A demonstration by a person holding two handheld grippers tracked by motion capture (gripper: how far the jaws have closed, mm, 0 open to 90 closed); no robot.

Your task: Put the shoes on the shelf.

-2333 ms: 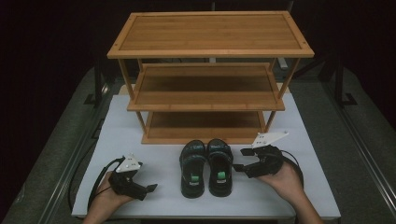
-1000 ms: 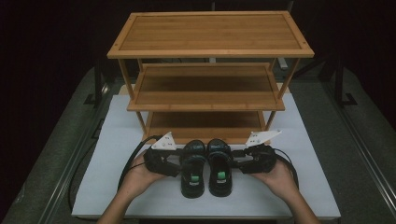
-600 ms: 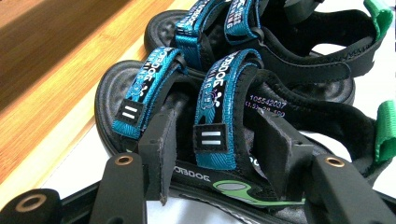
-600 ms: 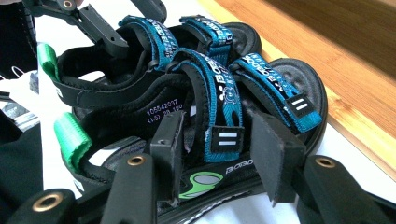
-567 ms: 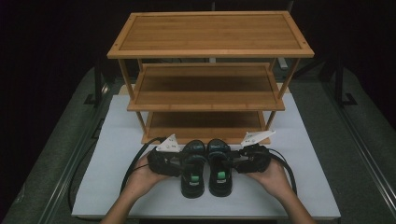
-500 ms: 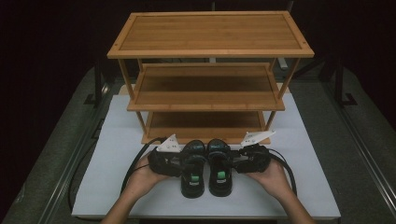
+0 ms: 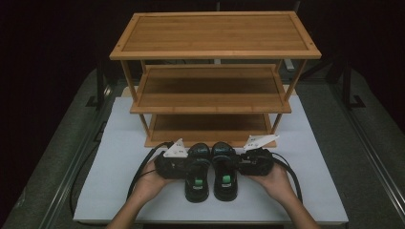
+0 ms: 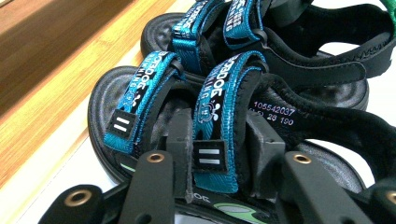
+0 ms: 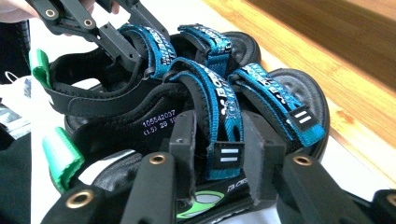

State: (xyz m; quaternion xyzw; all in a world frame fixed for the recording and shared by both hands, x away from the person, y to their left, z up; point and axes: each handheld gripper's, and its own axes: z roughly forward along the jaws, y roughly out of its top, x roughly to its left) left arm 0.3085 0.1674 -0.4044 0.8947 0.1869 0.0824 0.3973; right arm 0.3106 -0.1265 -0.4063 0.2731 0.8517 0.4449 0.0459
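White table point(image 7: 119, 157), wooden shoe rack point(image 7: 215, 76) at its back: both tools now clamp a sandal strap.

Since the earlier frames both hands have come in from the sides, and the jaws have just been closing. Left tool point(image 8: 217, 154) pinches the blue strap of the left sandal point(image 7: 197, 171), right tool point(image 9: 219, 154) that of the right sandal point(image 7: 225, 171). The pair lies side by side just before the rack's bottom shelf, hands low, tools pointing inward.

"105542037" printed inside sandal point(image 8: 299, 116) lining; partial "BODOG" lettering on blue strap point(image 8: 215, 105)
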